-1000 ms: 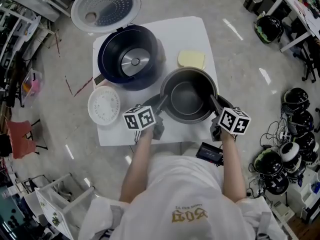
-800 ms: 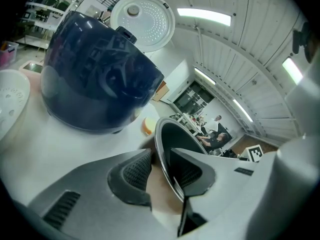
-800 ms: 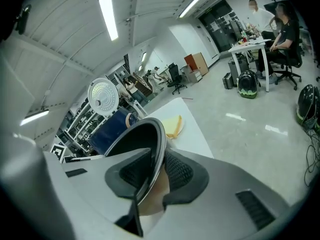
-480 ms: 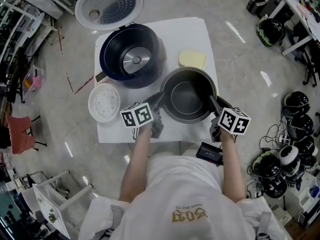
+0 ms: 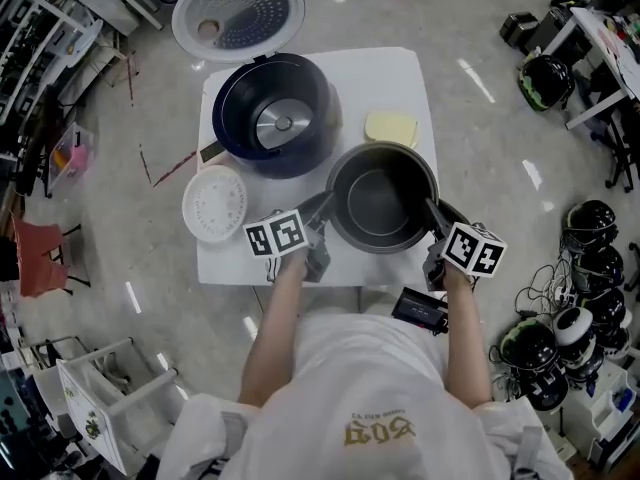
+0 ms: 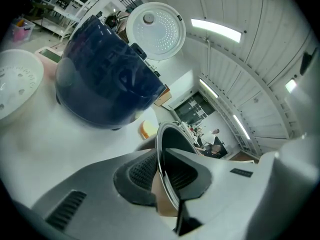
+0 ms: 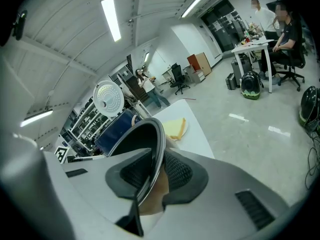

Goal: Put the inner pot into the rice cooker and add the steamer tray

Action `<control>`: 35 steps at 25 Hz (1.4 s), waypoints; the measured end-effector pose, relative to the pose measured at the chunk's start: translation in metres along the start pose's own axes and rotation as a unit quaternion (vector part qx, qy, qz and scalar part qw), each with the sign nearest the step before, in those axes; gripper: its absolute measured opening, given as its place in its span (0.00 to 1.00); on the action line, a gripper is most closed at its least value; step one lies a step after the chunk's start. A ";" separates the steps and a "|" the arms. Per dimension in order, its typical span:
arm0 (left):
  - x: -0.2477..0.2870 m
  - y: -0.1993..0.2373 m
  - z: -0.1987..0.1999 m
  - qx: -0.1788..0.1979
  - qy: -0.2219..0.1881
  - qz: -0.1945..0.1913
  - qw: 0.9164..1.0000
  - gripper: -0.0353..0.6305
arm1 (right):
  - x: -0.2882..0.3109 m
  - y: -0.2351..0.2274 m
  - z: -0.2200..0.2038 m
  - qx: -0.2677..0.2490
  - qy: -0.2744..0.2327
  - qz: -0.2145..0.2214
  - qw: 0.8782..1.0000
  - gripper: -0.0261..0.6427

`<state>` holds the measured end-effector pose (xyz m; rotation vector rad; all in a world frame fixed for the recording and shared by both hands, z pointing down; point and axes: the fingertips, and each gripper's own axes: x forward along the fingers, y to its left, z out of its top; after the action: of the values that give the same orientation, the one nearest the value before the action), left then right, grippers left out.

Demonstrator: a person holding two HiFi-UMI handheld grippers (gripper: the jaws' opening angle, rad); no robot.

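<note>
Now L gripper & R gripper both w/ jaws closing, pinching opposite rims of inner pot, which sits on table btwn them, steamer tray just left of L gripper, rice cooker ahead of it, lid up, farthest.

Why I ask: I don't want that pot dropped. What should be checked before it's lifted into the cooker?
1. The left tongs across the inner pot rim: ok, rim sits between the pads, tongs closing.
2. The right tongs across the opposite rim: ok, rim between the pads, closing too.
3. Grip firm enough to lift: cannot tell.
4. The rice cooker open, lid back, well empty: ok.
5. The steamer tray out of the way: ok, lying left of the pot.
</note>
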<state>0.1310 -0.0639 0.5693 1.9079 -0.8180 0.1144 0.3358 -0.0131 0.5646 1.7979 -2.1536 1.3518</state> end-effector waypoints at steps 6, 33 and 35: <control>-0.008 -0.017 0.015 0.008 -0.021 -0.011 1.000 0.15 | -0.006 0.012 0.019 -0.003 -0.017 0.019 1.000 0.17; -0.094 -0.109 0.129 0.051 -0.173 -0.063 0.982 0.15 | -0.024 0.134 0.146 -0.044 -0.085 0.149 0.984 0.15; -0.101 -0.110 0.139 0.050 -0.185 -0.066 0.979 0.15 | -0.020 0.146 0.152 -0.050 -0.085 0.161 0.982 0.15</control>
<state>0.0806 -0.1018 0.3750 2.1052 -0.9397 -0.2944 0.2971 -0.0980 0.3739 1.6369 -2.6437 1.1457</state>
